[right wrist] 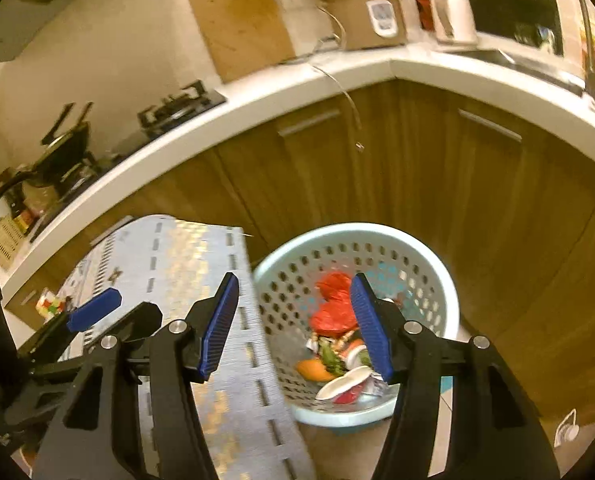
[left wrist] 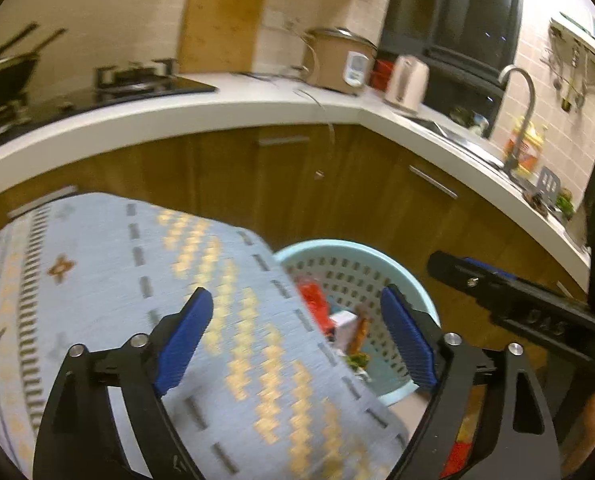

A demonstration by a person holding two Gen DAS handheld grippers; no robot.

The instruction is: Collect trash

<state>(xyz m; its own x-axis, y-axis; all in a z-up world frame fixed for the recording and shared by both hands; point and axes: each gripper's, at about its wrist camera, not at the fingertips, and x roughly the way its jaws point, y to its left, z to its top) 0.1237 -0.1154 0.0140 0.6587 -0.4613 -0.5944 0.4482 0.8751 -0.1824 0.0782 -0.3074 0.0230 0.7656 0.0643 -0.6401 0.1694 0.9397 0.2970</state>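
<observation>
Left gripper (left wrist: 297, 344) jaws wide apart, nothing between the pads; right gripper (right wrist: 295, 326) likewise apart and empty, over the table edge and basket. Trash (right wrist: 337, 332) in pale blue basket (right wrist: 437, 276) beside patterned tablecloth (left wrist: 137, 264); the cloth hides much of it in left view. Beyond: white counter (left wrist: 217, 108), cutting board (right wrist: 241, 24), rice cooker (left wrist: 337, 60).

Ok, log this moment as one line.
left gripper: open, empty | right gripper: open, empty | light blue perforated basket: on floor beside patterned tablecloth, holds red wrapper and scraps
</observation>
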